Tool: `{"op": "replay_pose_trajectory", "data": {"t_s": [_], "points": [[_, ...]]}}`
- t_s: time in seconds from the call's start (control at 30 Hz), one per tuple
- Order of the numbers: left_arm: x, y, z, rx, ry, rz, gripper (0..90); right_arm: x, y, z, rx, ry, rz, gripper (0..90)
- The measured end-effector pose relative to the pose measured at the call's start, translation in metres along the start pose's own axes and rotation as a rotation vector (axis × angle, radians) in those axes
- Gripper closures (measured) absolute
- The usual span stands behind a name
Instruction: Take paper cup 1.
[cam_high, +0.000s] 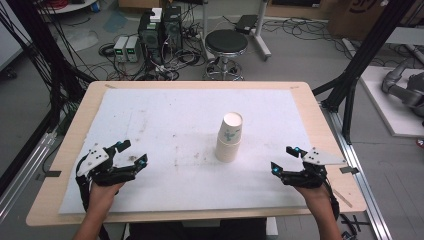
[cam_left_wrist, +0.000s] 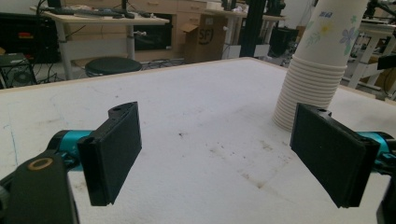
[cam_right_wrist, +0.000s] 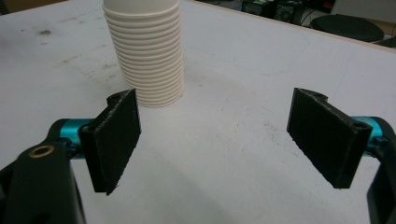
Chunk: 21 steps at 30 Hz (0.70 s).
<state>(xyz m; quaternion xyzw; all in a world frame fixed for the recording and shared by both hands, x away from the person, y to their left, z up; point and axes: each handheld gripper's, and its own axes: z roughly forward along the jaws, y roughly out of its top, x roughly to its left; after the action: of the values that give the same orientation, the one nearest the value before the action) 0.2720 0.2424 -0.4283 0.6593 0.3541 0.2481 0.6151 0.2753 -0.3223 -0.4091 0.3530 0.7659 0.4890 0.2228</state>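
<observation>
Cup stack (cam_high: 230, 137): upright, mid-bench. Left gripper (cam_high: 132, 153), right gripper (cam_high: 283, 159): spread, empty. Steady your base cups; pinch top cup only.

The tabletop (cam_high: 67, 150) is of light wood and has rounded corners. A white sheet (cam_high: 165, 125) covers almost all of it, so only a narrow wooden border stays free around the sheet. The sheet has small dark stains and scuff marks near its middle. A stack of paper cups (cam_high: 229, 137) stands upside down on the sheet, a little right of the centre.
</observation>
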Motion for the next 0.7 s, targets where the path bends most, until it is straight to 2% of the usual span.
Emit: {"op": "replay_pose_trajectory", "data": {"t_s": [0.4, 0.53, 0.7], "points": [[-0.0030, -0.0017, 0.0029, 0.012, -0.003, 0.000, 16.5, -0.0034, 0.0003, 0.0022, -0.012, 0.012, 0.022, 18.0], [-0.0020, -0.0012, 0.0016, 0.020, -0.006, 0.008, 16.5, -0.0065, -0.0007, 0.0025, -0.013, 0.025, 0.033, 19.6], [-0.0041, -0.0009, -0.0032, 0.011, -0.005, 0.010, 16.5, -0.0048, -0.0003, 0.0013, -0.013, 0.014, 0.030, 19.5]]}}
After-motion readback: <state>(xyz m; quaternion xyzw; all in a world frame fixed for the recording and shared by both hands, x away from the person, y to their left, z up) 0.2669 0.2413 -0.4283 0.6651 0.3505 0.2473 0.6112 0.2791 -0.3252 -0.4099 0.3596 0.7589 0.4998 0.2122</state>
